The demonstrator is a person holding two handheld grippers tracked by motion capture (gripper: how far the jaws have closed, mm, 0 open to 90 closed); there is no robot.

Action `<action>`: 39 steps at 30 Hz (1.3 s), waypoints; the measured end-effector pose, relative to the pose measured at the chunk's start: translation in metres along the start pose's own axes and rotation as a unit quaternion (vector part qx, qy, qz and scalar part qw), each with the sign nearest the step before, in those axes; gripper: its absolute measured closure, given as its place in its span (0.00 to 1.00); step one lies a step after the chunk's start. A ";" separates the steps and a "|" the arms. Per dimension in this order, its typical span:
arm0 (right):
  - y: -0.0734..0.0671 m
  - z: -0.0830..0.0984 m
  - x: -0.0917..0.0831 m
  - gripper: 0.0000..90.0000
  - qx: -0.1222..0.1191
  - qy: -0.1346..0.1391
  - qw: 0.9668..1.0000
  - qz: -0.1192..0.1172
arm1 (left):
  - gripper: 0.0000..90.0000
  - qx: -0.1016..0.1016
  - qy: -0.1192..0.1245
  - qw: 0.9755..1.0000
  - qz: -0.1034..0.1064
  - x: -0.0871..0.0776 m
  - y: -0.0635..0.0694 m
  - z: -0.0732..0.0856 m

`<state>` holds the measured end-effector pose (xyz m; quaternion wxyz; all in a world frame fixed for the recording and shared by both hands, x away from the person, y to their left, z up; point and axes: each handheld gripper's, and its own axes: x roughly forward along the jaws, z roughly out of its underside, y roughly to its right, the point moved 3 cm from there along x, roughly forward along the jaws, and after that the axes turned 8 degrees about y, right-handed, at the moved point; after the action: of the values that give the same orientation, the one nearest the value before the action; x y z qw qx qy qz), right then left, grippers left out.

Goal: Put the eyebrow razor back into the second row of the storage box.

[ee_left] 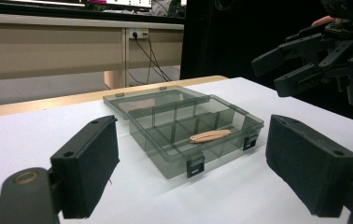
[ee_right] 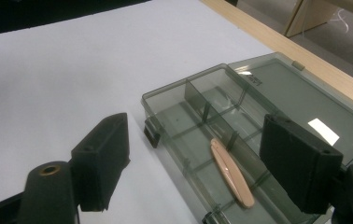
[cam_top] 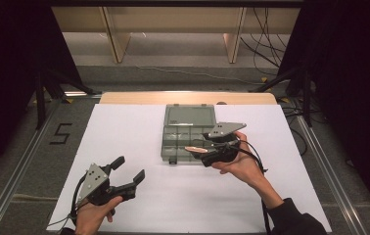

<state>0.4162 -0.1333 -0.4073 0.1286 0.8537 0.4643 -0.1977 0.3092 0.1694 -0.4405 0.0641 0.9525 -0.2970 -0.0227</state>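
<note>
High view: the left gripper [cam_top: 128,175] sits low at the near left of the white sheet [cam_top: 124,132], jaws spread wide and empty, held in the left hand [cam_top: 92,218]. The right gripper [cam_top: 200,148], jaws also parted and empty, hovers over the smoky compartment box [cam_top: 175,139], palm turned up. A tan oblong piece [ee_right: 230,171] lies in a front compartment. Bare sheet surrounds the box; its lid [cam_top: 189,116] lies open toward the table's far wooden edge [cam_top: 188,98].

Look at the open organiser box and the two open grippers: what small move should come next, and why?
Probably lower the right gripper and close on the tan stick. It hangs open right above the stick, which lies loose across the dividers in the box, while the left gripper rests open well short of the box.
</note>
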 end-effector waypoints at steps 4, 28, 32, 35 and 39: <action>0.000 0.000 -0.003 0.28 0.007 0.012 1.000 0.002 | 0.19 0.000 0.000 1.000 0.000 0.000 0.000 0.000; -0.005 0.014 -0.029 0.24 0.033 0.064 0.997 0.017 | 0.18 0.002 -0.004 1.000 0.006 0.001 0.000 0.001; -0.007 0.018 -0.033 0.24 0.031 0.074 0.997 0.017 | 0.18 0.003 -0.005 1.000 0.006 0.001 0.000 0.001; -0.010 0.020 -0.035 0.24 0.039 0.076 0.996 0.016 | 0.18 0.003 -0.005 1.000 0.007 0.001 0.000 0.001; -0.011 0.024 -0.037 0.24 0.048 0.084 0.995 0.012 | 0.18 0.003 -0.005 1.000 0.007 0.001 0.000 0.001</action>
<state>0.3831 -0.1648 -0.4119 0.0501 0.8779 0.4534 -0.1454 0.3095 0.1685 -0.4412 0.0595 0.9504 -0.3041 -0.0258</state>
